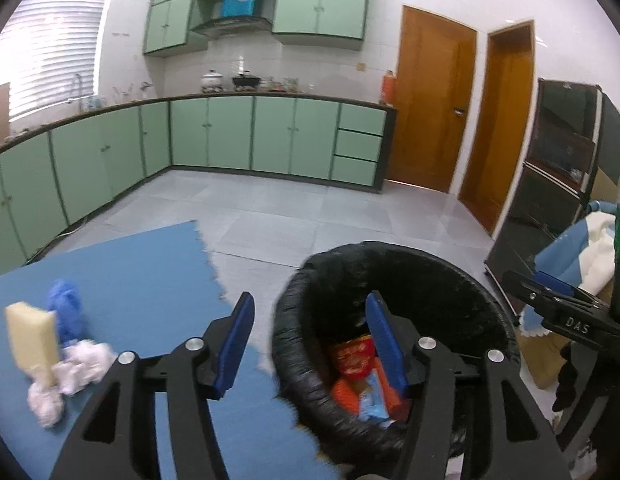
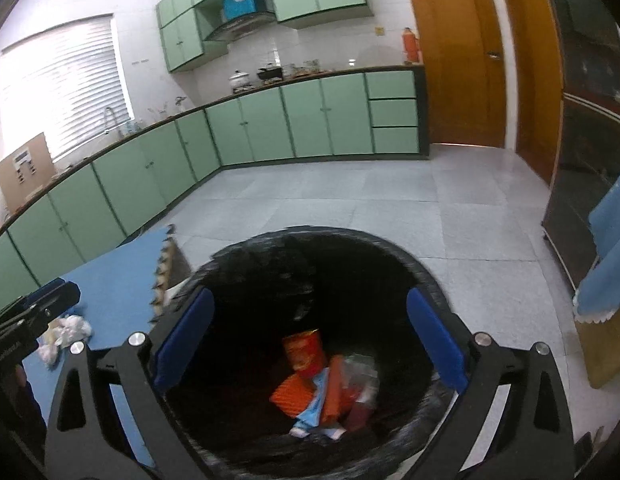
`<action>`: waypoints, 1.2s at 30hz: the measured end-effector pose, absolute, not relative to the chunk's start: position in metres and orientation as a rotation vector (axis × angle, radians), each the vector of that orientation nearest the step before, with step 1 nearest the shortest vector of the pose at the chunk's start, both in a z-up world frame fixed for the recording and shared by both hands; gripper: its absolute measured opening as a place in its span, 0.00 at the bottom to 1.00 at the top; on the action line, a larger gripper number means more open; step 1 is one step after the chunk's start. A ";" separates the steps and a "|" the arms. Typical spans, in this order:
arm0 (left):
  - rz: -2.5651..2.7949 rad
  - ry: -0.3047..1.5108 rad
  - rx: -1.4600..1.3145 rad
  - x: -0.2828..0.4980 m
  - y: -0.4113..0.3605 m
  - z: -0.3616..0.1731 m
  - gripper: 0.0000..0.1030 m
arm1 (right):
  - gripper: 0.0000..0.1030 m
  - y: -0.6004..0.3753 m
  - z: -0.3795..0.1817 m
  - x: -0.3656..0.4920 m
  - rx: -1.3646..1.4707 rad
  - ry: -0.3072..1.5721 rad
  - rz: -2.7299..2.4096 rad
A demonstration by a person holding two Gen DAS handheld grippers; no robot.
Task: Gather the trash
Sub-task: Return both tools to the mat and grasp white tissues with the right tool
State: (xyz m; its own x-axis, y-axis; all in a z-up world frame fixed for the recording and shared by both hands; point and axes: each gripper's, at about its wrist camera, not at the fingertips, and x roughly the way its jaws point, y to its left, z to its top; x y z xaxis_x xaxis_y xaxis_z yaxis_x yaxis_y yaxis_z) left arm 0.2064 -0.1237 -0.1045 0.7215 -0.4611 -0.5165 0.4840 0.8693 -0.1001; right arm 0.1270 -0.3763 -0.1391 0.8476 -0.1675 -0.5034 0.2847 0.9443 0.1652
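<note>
Right wrist: bin (image 2: 390, 248) beneath spread tongs (image 2: 310, 344)

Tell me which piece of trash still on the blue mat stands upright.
The pale yellow sponge block stands on end. The blue crumpled item behind it and the white tissue wads beside it lie low on the blue mat.

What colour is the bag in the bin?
Black bag, clearest in the right wrist view.
</note>
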 end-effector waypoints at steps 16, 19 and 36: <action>-0.116 0.568 0.037 0.178 0.071 -0.123 0.56 | 0.92 -0.202 -0.139 0.177 0.181 0.568 0.037; -0.063 0.569 0.025 0.179 0.098 -0.128 0.56 | 0.92 -0.171 -0.139 0.190 0.152 0.569 0.077; 0.036 0.603 -0.021 0.200 0.152 -0.159 0.56 | 0.92 -0.065 -0.178 0.275 0.054 0.662 0.211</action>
